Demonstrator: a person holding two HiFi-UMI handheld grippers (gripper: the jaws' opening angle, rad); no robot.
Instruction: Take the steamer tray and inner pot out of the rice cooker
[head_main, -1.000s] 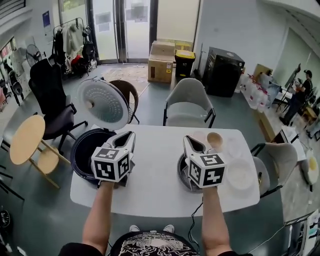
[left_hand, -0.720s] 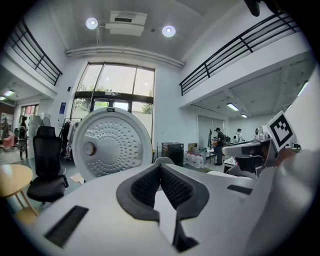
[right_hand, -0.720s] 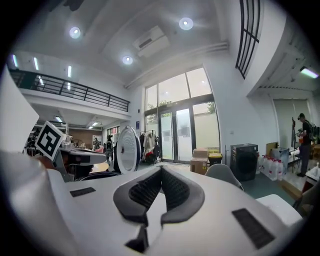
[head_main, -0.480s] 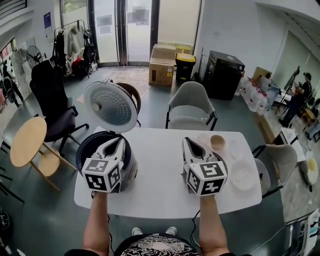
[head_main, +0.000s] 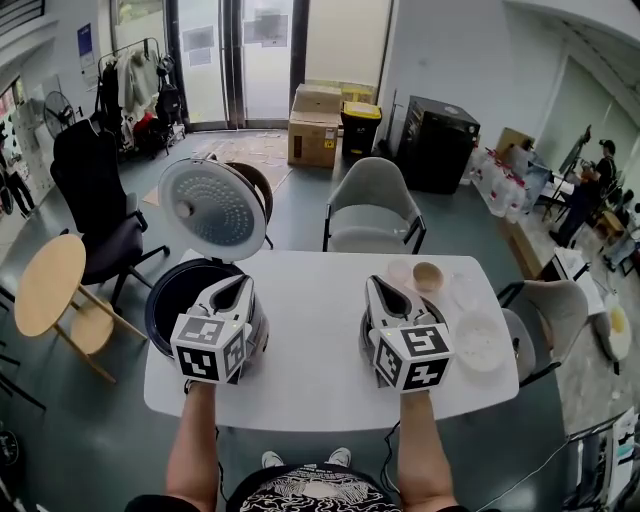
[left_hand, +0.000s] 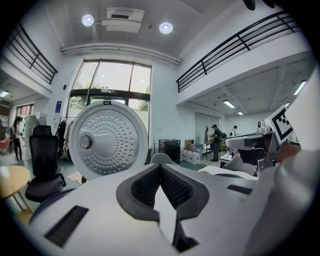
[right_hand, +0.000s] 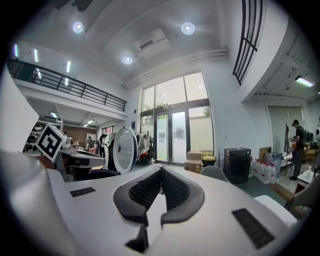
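Both my claws are shut with nothing in them. The left claw (head_main: 236, 284) hangs over the near-right rim of the rice cooker (head_main: 165, 300), with the raised lid (head_main: 210, 205) beyond it. Under the right claw (head_main: 380, 287) a dark round vessel sits on the table (head_main: 300, 340); I take it for the inner pot (head_main: 363, 342). The pale round dish right of that claw looks like the steamer tray (head_main: 482, 346). I judge both pieces out. Next I'd lift clear and check that the cooker is hollow.
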